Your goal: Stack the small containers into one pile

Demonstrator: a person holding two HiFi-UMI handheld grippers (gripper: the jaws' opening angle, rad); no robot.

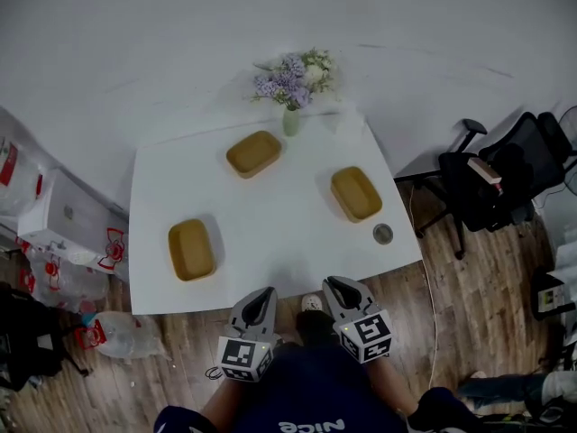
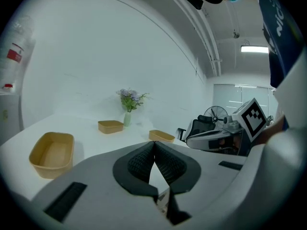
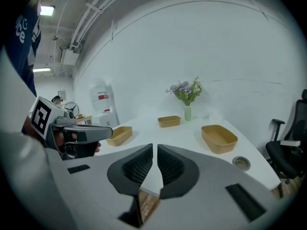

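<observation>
The white desk [image 1: 270,224] holds three tan tubs. The left tub [image 1: 191,249], near the front left corner, runs front to back. The right tub [image 1: 355,193] by the right edge and the back tub [image 1: 253,153] by the back edge lie slanted. Past the front edge, the left tongs [image 1: 264,294] and right tongs [image 1: 335,285] are pinched together, empty.

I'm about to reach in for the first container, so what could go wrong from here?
The far container sits close beside the flower vase; reaching for it could tip the vase. The left container lies near the table's edge, so a nudge might slide it off. The left gripper and right gripper are shut and empty; unless opened first, they would likely push a rim rather than grip it.
</observation>
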